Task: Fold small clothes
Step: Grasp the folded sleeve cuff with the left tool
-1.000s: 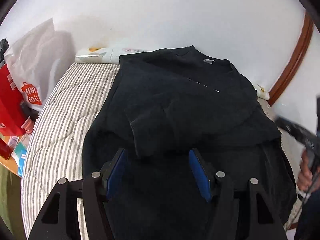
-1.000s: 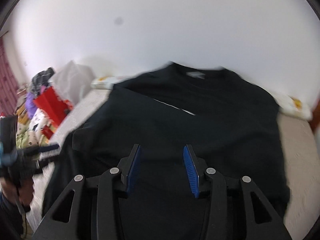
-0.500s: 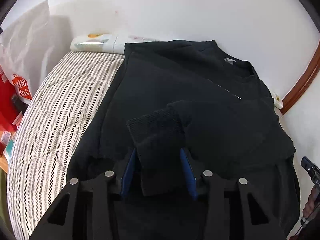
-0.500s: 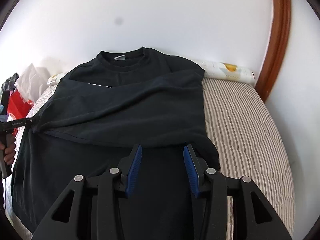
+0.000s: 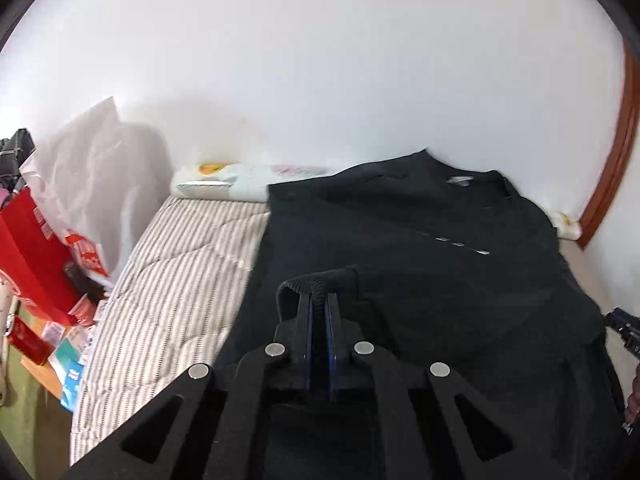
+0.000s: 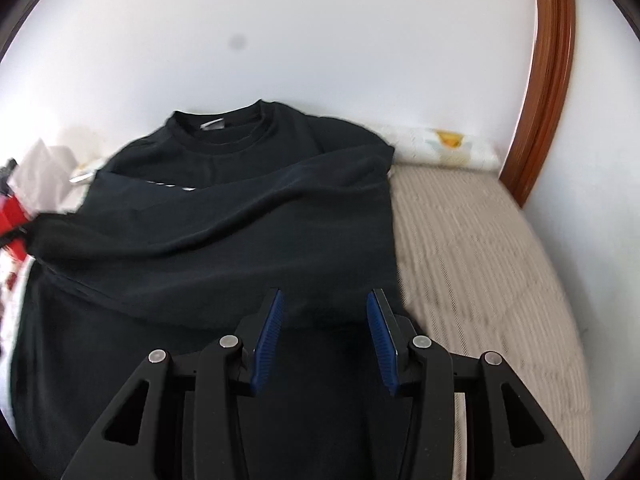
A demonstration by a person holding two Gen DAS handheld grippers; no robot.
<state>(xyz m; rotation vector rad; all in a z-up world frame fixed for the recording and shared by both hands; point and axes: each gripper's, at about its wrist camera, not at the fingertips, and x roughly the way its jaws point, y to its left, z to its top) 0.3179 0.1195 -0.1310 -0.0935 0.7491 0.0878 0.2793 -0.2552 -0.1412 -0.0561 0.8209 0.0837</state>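
White wall backs a bed with a striped mattress (image 5: 172, 280); a wooden frame (image 6: 548, 80) curves up on one side, and a white plastic bag (image 5: 92, 184) and a red box (image 5: 32, 256) crowd the other. Spread across the mattress lies the black sweatshirt (image 6: 224, 232), collar toward the wall, one sleeve already laid across its chest. It looks soft, limp and fairly light, so it should sag and drag from wherever it is lifted. Ribbed cuffs and hems give the firmest hold. The left gripper (image 5: 319, 320) has just been closing and now pinches the ribbed cuff (image 5: 316, 280) tight. The right gripper (image 6: 325, 336) hovers half open over the lower body, probably clear of the cloth, though blur leaves that unsure.
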